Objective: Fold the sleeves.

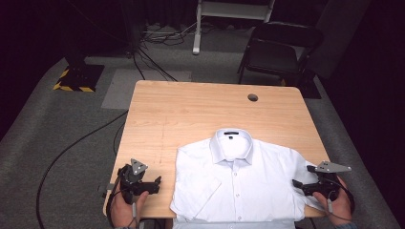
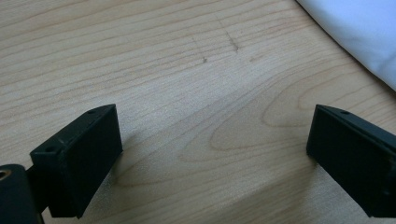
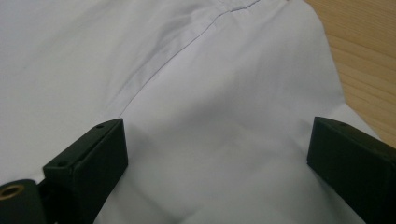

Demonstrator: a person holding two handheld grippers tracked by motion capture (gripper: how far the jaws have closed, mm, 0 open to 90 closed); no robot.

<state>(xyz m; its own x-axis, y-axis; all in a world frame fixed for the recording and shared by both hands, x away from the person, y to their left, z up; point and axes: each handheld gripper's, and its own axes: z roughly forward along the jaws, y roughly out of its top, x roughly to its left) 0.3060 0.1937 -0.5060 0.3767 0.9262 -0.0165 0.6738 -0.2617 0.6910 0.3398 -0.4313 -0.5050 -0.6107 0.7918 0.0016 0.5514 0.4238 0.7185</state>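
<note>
Shirt point(image 1: 239, 176) lies on table point(image 1: 191, 109), near front edge.

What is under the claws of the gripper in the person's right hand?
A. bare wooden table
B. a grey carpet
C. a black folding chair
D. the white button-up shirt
D: in the right gripper view the open right gripper has the white button-up shirt spread beneath its jaws, with the light wooden table off at the side.

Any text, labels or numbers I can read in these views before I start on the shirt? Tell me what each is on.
No text is readable.
Neck label inside the collar of the white shirt: a dark strip, too small to read.
Left gripper and right gripper: no markings on the black jaws.
</note>
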